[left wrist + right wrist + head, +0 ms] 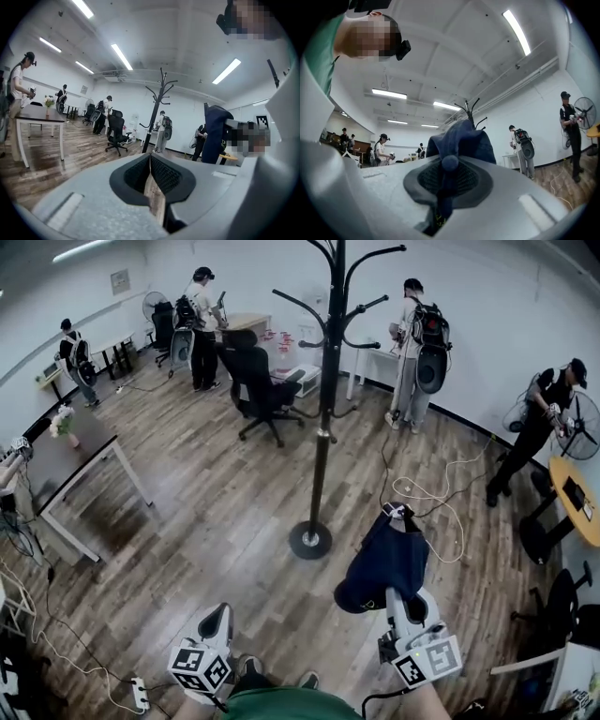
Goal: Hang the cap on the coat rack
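A tall black coat rack (pixel 323 427) with curved hooks stands on a round base in the middle of the wooden floor. My right gripper (pixel 400 515) is shut on a navy cap (pixel 384 563), which hangs from its jaws to the right of the rack's base and apart from it. In the right gripper view the cap (pixel 461 140) is pinched between the pads of the right gripper (pixel 449 173), and the rack's top (pixel 471 108) shows behind it. My left gripper (pixel 220 613) is low at the left, shut with nothing in it (pixel 150 161). The left gripper view shows the rack (pixel 157 108) ahead.
A black office chair (pixel 258 381) stands behind the rack. A dark table (pixel 66 460) is at the left. Pale cables (pixel 431 493) loop on the floor right of the rack. A round wooden table (pixel 577 498) is at the right edge. Several people stand along the walls.
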Available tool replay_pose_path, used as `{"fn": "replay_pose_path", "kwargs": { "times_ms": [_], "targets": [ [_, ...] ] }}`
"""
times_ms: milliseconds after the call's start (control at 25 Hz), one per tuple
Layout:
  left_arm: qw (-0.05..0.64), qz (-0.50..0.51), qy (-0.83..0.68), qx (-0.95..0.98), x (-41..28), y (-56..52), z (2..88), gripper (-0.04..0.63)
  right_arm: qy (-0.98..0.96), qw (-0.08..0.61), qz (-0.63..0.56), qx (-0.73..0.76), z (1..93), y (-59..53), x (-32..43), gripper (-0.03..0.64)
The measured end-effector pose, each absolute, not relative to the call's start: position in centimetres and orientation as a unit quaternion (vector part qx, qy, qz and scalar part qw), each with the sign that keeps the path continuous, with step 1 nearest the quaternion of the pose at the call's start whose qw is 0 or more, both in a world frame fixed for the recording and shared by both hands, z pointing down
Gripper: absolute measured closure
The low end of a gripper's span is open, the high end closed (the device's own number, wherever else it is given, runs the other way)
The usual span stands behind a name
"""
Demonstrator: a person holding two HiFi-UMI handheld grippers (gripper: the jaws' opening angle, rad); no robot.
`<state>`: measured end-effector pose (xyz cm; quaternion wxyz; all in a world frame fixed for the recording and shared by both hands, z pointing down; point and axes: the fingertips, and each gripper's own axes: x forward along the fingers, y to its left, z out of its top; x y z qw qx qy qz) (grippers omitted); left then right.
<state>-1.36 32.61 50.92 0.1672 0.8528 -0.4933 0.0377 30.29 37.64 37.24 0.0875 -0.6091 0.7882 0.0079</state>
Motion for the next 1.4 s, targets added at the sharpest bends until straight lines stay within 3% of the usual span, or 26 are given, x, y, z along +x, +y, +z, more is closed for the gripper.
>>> {"fn": "replay_pose_path", "kwargs": {
  "times_ms": [360,1000,1400],
  "targets": [
    [0.193,0.038,-0.547,0.814,-7.8,30.1,53.3,0.581,0.795,0.11,-0.001,-0.597,37.2,30.8,27.8,0.591],
    [0.167,0.003,-0.488,0.857,-17.3,11.9,50.9,0.581,0.736,0.085,0.03,-0.67,35.4,19.4,19.2,0.591],
    [0.16,0.018,-0.478,0.863,-23.8,6.7,52.4,0.581,0.7,0.054,0.039,-0.711,35.2,15.1,15.0,0.591]
  ]
}}
